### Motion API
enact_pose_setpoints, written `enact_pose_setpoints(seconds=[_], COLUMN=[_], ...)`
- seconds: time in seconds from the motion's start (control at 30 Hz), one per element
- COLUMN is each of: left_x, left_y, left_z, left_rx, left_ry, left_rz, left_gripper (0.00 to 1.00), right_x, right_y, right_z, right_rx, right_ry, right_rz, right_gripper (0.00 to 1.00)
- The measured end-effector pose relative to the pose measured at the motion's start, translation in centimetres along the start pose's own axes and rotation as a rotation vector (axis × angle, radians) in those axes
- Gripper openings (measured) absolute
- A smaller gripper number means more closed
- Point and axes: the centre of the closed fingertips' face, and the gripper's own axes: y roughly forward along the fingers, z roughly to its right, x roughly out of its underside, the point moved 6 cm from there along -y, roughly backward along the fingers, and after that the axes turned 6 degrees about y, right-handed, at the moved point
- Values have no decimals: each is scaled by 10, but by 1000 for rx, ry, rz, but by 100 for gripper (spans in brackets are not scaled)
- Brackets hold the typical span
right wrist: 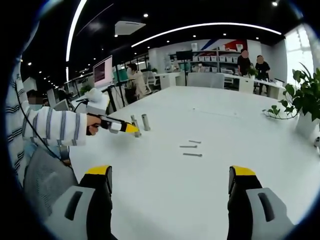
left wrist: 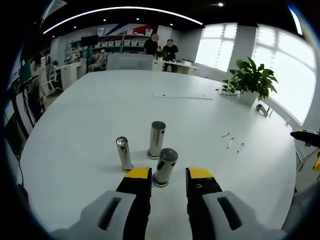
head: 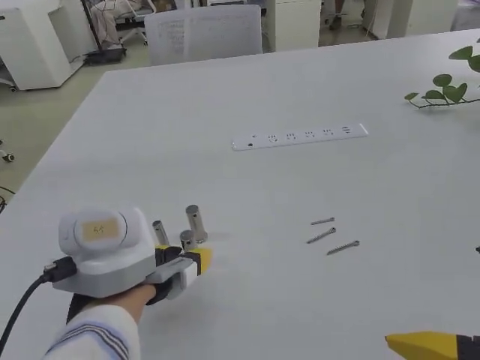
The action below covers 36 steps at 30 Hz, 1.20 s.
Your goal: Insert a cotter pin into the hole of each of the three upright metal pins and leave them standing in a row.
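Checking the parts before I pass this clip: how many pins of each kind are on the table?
Metal pins: 3
Cotter pins: 3
Total: 6

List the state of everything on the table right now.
Metal pins: three, upright, none fitted yet.
Cotter pins: three, lying loose, apart from the metal pins.
Left gripper: open, jaws either side of the nearest metal pin.
Right gripper: open wide, empty.
Power strip: flat, nothing plugged in.
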Motion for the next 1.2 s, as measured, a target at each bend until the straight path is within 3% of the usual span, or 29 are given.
enact_pose_setpoints(seconds=[0.57,1.2], left_x=[-2,-1], left_y=[4,7], left_z=[-3,-3], left_rx=[-38,-66], left_ry=[-12,16], left_rz=[8,12], left_gripper=[14,13], right_x=[2,2], right_y=[0,2], right_z=[0,1], right_rx=[6,2], right_ry=[6,5], right_rz=[-8,-13], right_gripper=[97,96])
